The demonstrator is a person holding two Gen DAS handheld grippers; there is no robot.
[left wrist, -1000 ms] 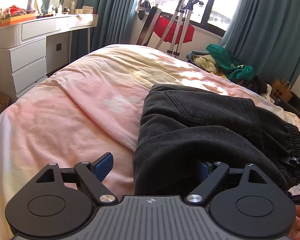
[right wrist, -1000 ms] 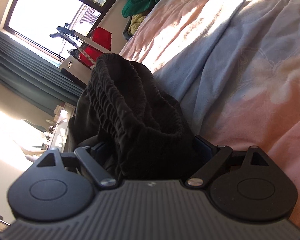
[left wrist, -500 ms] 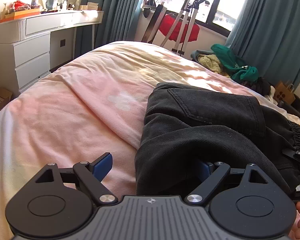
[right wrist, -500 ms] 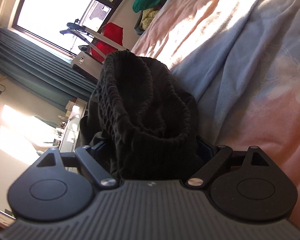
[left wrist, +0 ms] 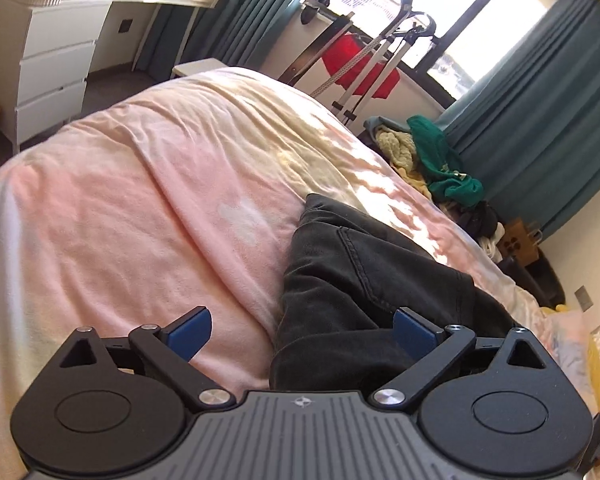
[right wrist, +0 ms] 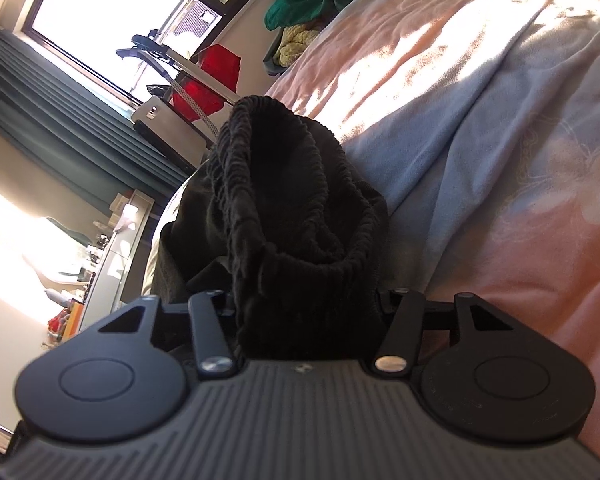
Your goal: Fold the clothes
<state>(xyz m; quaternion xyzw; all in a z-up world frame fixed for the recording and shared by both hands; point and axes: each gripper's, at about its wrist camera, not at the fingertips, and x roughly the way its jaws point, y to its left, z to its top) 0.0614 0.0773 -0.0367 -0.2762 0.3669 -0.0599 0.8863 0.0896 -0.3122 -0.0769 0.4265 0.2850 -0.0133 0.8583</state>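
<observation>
Left wrist view is showing the left hand-held gripper (left wrist: 302,330) now spread open, its blue pads clear of the black trousers (left wrist: 364,280), which are lying on the bed (left wrist: 140,200). The right hand-held gripper (right wrist: 308,300) is closing tighter on the elastic waistband (right wrist: 284,216), suggesting a fold is being set down.

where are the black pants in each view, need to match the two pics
Left wrist view: the black pants lie lower centre-right on the pink bedspread, reaching between the fingers of the open left gripper.
Right wrist view: the black pants fill the centre, elastic waistband bunched upward, running into the right gripper.
Shared landmark: the red cloth by the window.
</observation>
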